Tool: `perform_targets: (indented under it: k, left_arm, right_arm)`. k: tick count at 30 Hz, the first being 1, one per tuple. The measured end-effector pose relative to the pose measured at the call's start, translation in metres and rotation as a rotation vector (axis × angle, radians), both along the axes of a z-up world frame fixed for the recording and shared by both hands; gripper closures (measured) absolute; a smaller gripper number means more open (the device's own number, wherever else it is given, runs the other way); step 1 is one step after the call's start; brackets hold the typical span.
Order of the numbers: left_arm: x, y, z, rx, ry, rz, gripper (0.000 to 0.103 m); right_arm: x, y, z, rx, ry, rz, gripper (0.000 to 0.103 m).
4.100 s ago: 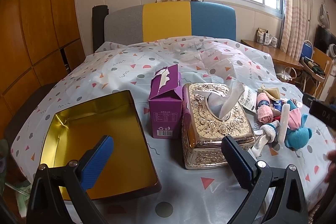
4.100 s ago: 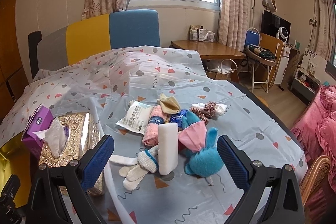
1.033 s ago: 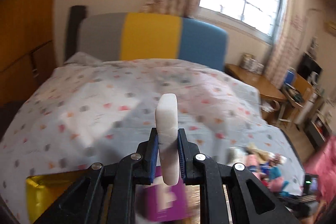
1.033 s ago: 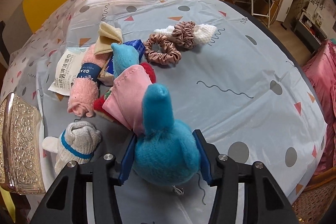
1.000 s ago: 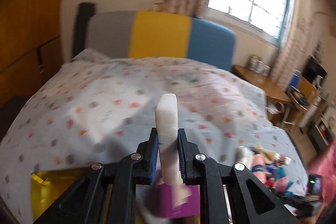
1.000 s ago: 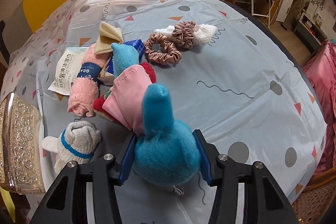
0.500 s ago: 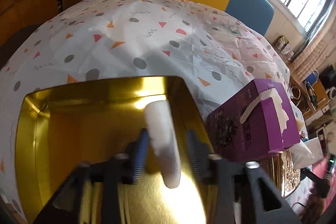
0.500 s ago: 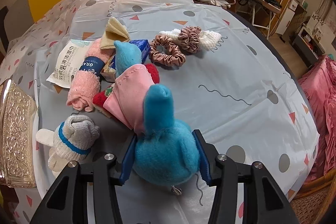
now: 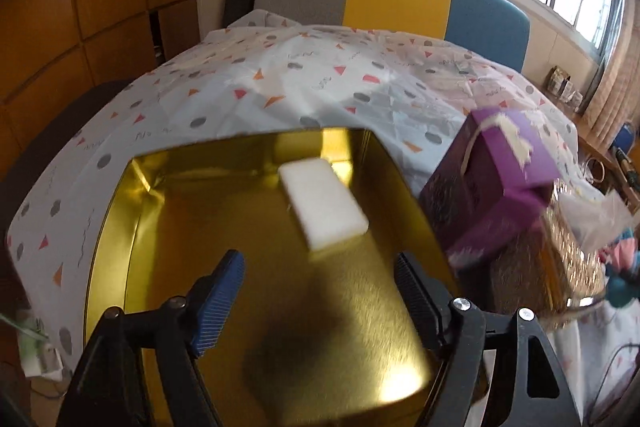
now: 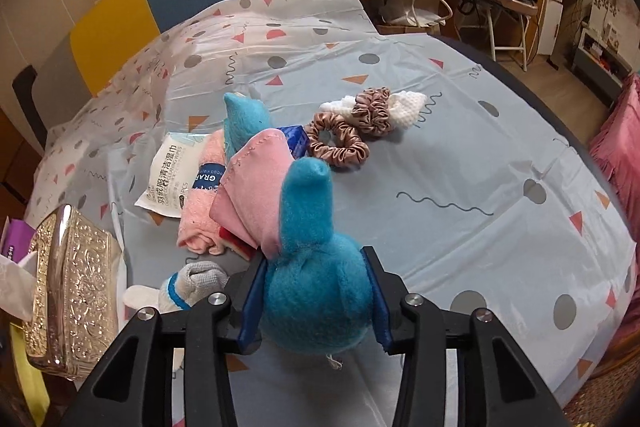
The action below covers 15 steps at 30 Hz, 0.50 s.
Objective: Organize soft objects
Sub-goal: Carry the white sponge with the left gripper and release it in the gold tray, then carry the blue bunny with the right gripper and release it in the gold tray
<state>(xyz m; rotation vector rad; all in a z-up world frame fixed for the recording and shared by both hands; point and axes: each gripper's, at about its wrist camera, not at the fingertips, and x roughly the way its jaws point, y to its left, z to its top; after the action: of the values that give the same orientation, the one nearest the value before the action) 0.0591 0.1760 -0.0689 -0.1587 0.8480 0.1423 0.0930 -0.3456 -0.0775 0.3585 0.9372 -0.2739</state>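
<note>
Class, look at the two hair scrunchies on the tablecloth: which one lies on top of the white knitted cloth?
The darker mauve scrunchie, farther back, lies across the white knitted cloth; the lighter pink scrunchie lies on the tablecloth.

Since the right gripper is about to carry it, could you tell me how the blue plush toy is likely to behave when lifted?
The blue plush toy bulges between the right gripper pads, so it is probably soft and compressible. It looks fluffy and likely light for its size. Its pink ear hangs loose, so it may flop and could brush the pink towel beside it.
</note>
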Motion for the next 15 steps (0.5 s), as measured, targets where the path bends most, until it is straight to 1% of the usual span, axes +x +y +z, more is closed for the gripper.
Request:
perform_targets:
  k: [3, 5, 7, 11, 15]
  left_arm:
    - [-0.016, 0.003, -0.007, 0.004, 0.025, 0.022, 0.025]
    - [-0.025, 0.006, -0.009, 0.013, 0.027, 0.033, 0.025]
    - [-0.032, 0.011, -0.009, 0.036, 0.022, 0.055, 0.025]
    - [-0.043, 0.023, -0.01, 0.041, 0.018, 0.093, 0.025]
    - [-0.052, 0.033, -0.01, 0.041, 0.023, 0.122, 0.025]
  right_arm:
    - [-0.004, -0.009, 0.002, 0.063, -0.032, -0.035, 0.059]
    - [-0.008, -0.019, 0.003, 0.14, -0.067, -0.063, 0.059]
    - [-0.008, -0.023, 0.002, 0.205, -0.079, -0.069, 0.059]
    - [0.004, -0.004, 0.018, 0.197, -0.102, -0.027, 0.059]
    - [0.032, 0.039, 0.05, 0.166, -0.142, 0.083, 0.059]
